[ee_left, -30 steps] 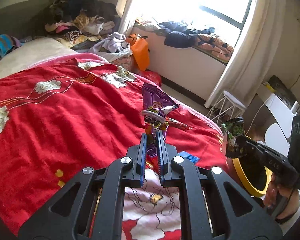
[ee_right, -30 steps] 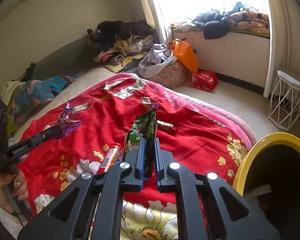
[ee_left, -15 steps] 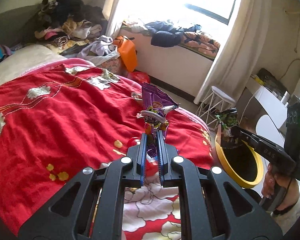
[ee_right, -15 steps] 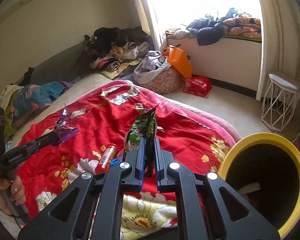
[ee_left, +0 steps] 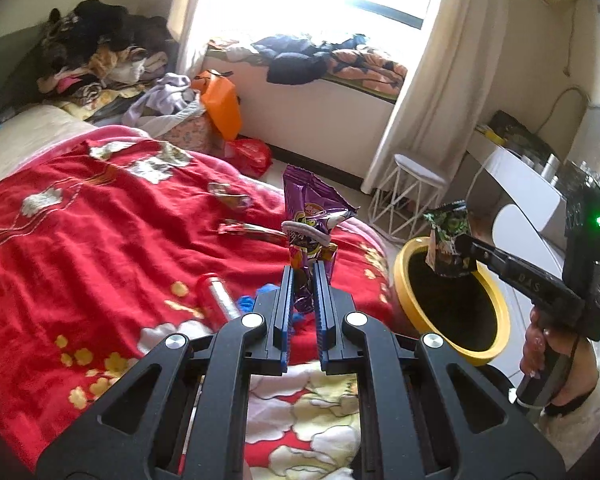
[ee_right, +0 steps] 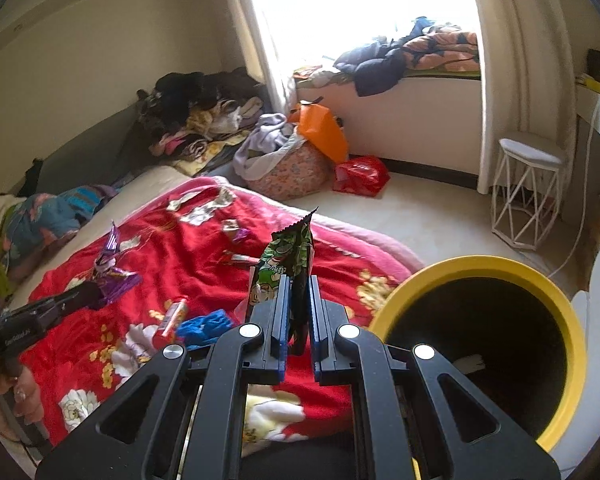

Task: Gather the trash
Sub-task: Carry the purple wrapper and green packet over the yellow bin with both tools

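My left gripper (ee_left: 303, 270) is shut on a purple snack wrapper (ee_left: 310, 216) that stands up from its jaws above the red bedspread (ee_left: 100, 240). My right gripper (ee_right: 298, 282) is shut on a green snack wrapper (ee_right: 286, 262). In the left wrist view that green wrapper (ee_left: 448, 240) hangs over the near rim of the yellow-rimmed bin (ee_left: 404, 264), with the right gripper (ee_left: 460, 244) reaching in from the right. The bin (ee_right: 552, 292) fills the lower right of the right wrist view. More trash lies on the bed: a red tube (ee_left: 216, 300), a crumpled blue piece (ee_right: 206, 326) and small wrappers (ee_left: 248, 232).
A white wire stool (ee_right: 528, 192) stands on the floor past the bin. A fabric basket of clothes (ee_right: 288, 164), an orange bag (ee_right: 322, 132) and a red bag (ee_right: 360, 174) sit near the window ledge. A white desk (ee_left: 520, 184) is at the right.
Both grippers have swung right toward the bin, each still holding its wrapper. The bin has grown larger in both views and the green wrapper now hangs over its rim.
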A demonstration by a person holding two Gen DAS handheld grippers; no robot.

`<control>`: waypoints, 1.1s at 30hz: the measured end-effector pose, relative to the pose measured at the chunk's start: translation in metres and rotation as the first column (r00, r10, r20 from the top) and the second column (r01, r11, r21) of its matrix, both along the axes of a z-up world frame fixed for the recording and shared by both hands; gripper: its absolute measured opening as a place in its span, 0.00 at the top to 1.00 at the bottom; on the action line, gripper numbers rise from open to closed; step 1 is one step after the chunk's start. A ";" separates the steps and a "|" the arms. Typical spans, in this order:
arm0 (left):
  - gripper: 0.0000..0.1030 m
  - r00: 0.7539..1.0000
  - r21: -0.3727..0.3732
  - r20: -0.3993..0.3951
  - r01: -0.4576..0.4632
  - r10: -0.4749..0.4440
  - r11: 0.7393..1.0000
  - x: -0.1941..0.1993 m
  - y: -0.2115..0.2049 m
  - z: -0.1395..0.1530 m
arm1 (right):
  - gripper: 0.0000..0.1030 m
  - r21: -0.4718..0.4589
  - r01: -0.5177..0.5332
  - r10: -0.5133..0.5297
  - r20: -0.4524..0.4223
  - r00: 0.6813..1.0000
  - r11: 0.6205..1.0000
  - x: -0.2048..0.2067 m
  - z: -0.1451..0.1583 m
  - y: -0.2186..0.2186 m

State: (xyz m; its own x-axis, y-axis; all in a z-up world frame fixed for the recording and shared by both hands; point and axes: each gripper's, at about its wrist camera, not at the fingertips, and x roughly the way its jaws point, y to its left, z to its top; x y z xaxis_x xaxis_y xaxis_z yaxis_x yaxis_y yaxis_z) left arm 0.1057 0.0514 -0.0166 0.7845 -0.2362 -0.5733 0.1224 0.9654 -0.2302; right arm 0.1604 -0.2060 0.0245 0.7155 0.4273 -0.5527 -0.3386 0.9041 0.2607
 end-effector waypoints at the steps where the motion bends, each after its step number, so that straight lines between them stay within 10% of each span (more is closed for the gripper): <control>1: 0.94 1.000 0.004 0.000 0.011 -0.011 1.000 0.001 -0.005 0.000 | 0.92 0.001 0.011 -0.011 0.002 1.000 1.000 0.000 0.000 -0.005; 33: 0.94 0.971 0.065 -0.048 0.238 -0.235 0.969 0.032 -0.135 -0.021 | 0.92 0.011 0.292 -0.291 -0.034 0.956 0.956 0.009 -0.022 -0.122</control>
